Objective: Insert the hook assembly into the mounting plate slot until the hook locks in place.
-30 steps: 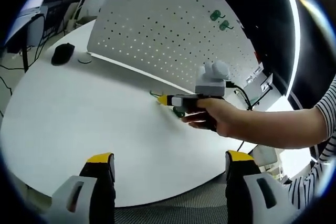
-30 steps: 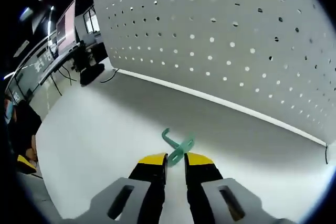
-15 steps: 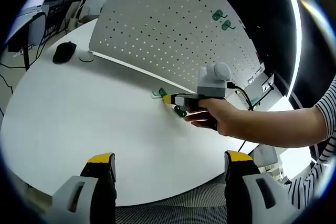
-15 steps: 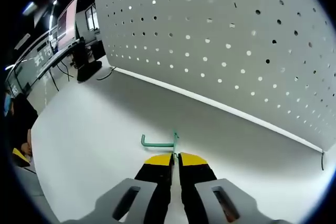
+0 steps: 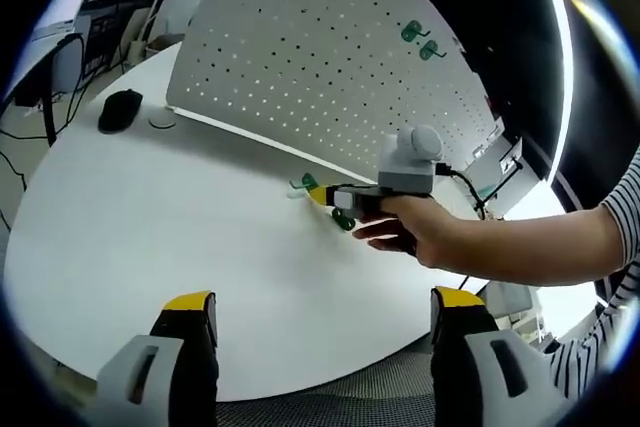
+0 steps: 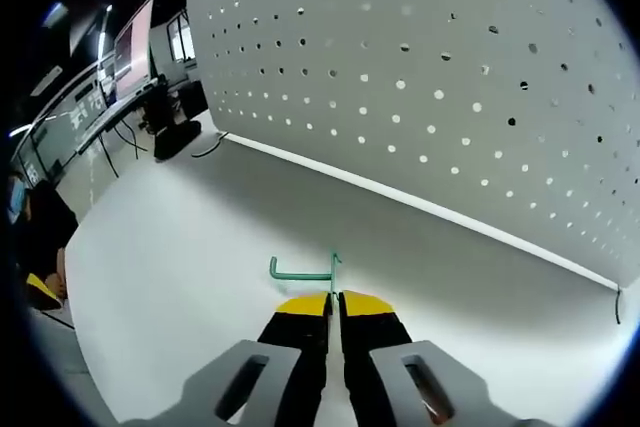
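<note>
The right gripper (image 6: 333,299) was clamped on a green hook (image 6: 303,270) near the pegboard (image 6: 420,87). The left gripper (image 5: 325,307) hung wide apart over the white table (image 5: 150,207).

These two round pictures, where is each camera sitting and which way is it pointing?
Left gripper view: rides the left gripper, jaws wide open, looking across the white table at the pegboard; a hand holds the right gripper.
Right gripper view: rides the right gripper, low over the table, facing the pegboard; jaws shut on a green hook.
Shared: table, pegboard, green hook, right gripper.
</note>
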The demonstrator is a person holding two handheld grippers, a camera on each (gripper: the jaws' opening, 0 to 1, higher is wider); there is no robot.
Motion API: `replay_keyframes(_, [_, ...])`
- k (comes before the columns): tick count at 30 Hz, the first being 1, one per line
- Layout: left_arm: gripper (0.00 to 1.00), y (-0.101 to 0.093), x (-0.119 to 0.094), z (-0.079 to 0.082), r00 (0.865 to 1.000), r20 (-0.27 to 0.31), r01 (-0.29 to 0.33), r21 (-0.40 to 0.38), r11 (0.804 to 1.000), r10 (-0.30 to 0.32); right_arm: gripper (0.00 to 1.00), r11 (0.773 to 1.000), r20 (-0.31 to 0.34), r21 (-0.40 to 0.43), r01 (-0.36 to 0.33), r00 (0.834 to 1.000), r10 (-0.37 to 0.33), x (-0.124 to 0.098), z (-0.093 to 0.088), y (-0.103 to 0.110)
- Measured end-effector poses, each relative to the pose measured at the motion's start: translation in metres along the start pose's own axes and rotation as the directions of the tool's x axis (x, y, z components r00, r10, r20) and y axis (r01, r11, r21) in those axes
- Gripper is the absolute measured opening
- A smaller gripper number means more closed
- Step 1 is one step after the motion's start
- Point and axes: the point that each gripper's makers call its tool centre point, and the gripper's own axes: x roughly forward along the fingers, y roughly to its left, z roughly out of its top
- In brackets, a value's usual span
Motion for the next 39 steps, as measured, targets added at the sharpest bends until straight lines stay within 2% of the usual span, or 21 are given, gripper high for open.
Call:
replay_keyframes(13, [0.89, -0.008, -0.003, 0.014, 1.000, 0.021, 0.000, 0.040, 0.999, -0.001, 0.00, 1.000, 0.079, 0.010, -0.020, 0.997, 0.019, -0.030, 0.020, -0.004])
replay_keyframes(29, [0.89, -0.027, -0.009, 0.015, 1.000, 0.005, 0.019, 0.118, 0.993, -0.020, 0.00, 0.999, 0.125, 0.025, -0.041, 0.991, 0.038, -0.065, 0.023, 0.002])
replay_keyframes(35, [0.89, -0.023, -0.015, 0.018, 1.000, 0.001, 0.005, 0.140, 0.990, -0.005, 0.00, 0.997, 0.174, 0.052, -0.059, 0.983, 0.050, -0.082, 0.029, 0.007])
replay_keyframes(39, [0.88, -0.019, -0.019, 0.028, 1.000, 0.021, -0.008, 0.138, 0.990, 0.005, 0.00, 0.994, 0.228, 0.065, -0.089, 0.971, 0.072, -0.098, 0.036, 0.014])
